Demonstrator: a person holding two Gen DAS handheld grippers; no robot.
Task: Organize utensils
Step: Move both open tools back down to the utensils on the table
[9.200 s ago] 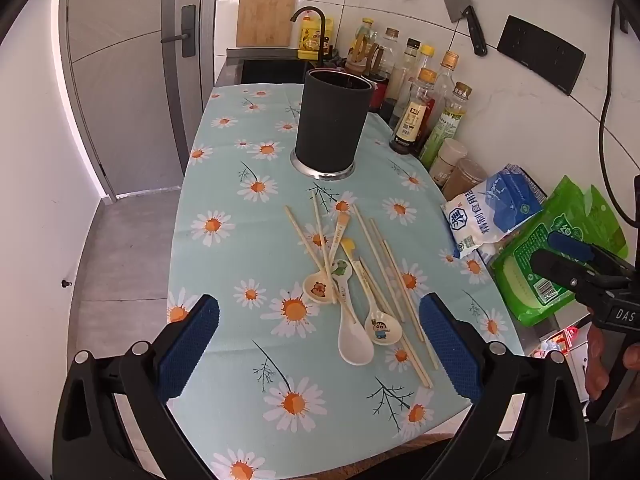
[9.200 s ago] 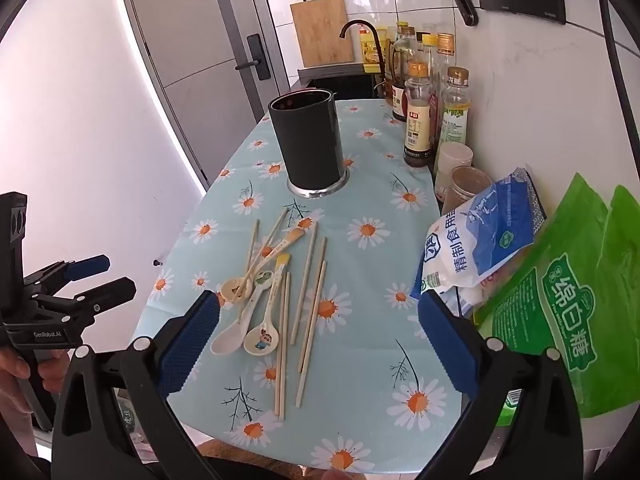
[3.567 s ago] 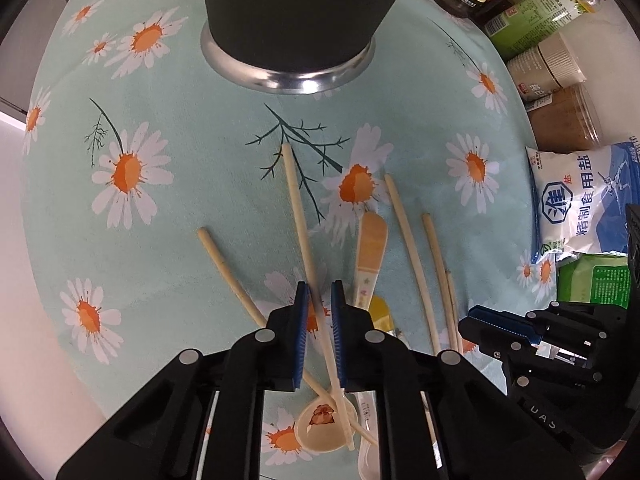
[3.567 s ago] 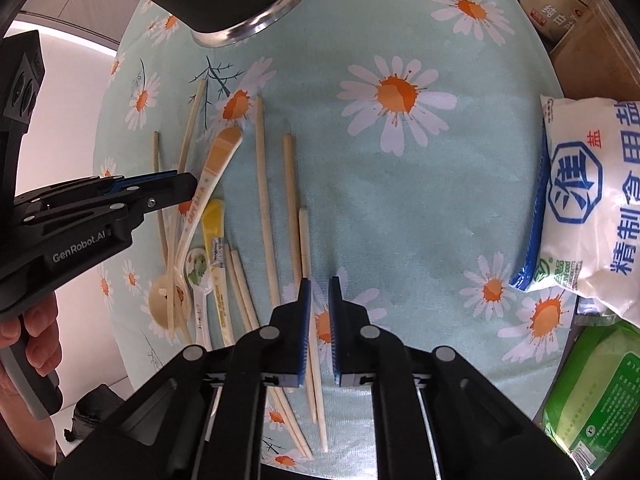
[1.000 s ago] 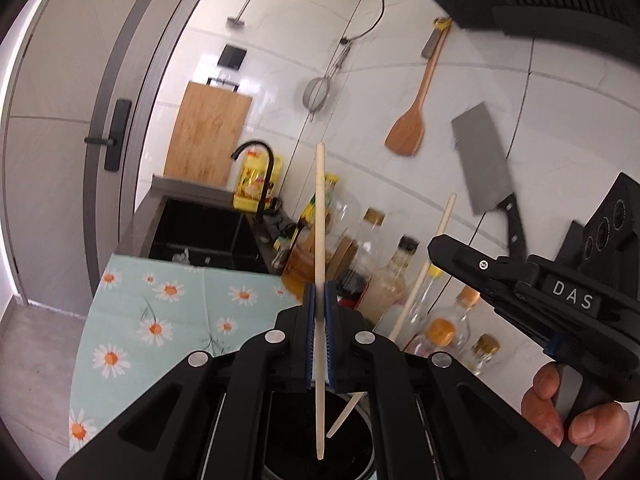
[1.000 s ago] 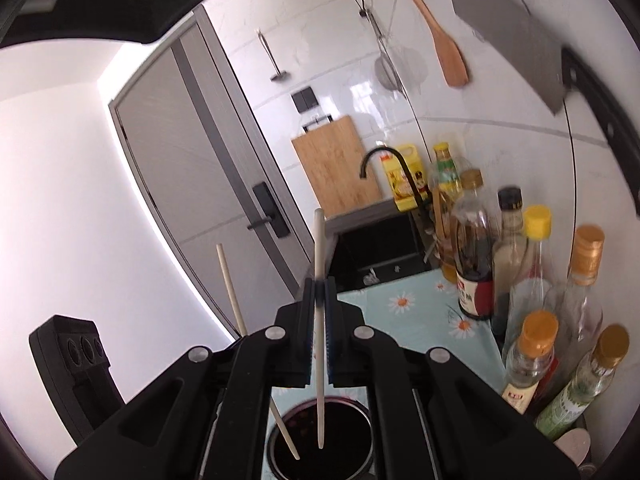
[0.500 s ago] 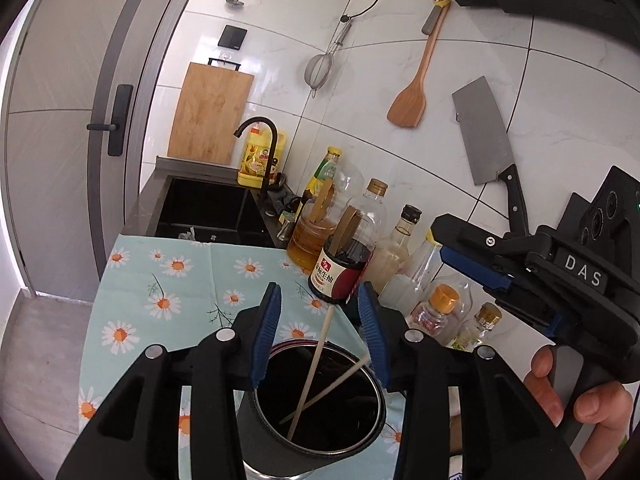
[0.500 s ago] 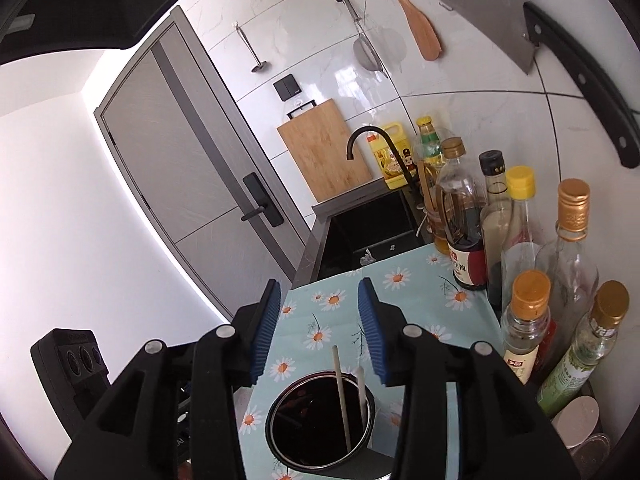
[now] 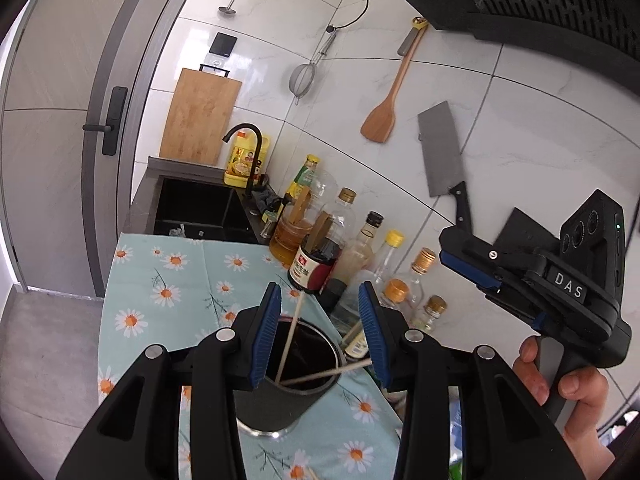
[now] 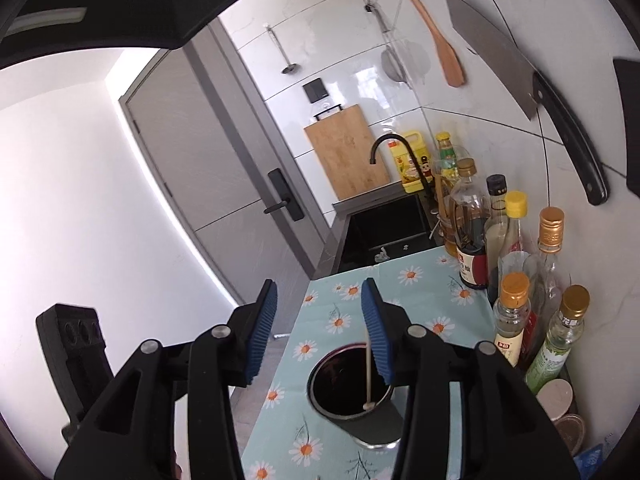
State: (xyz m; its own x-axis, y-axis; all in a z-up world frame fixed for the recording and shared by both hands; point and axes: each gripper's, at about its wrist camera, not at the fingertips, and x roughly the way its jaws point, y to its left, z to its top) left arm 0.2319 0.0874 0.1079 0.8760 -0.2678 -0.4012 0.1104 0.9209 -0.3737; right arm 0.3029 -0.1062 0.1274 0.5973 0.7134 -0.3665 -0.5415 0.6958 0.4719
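Jaws of left gripper (image 9: 320, 330) and right gripper (image 10: 320, 328) just been opening, standing apart now, nothing between pads. Black holder (image 9: 280, 400) sitting mid-counter (image 9: 160, 272), near bottles (image 10: 516, 312) along wall edge. Two chopsticks (image 9: 290, 334) leaning inside. Risk: low grippers snagging stick tips, tipping holder against bottles.

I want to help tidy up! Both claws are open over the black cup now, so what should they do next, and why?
Probably go back down to the table for more utensils. The left claw and right claw have just been opening and hold nothing, and two chopsticks already lean inside the black cup.
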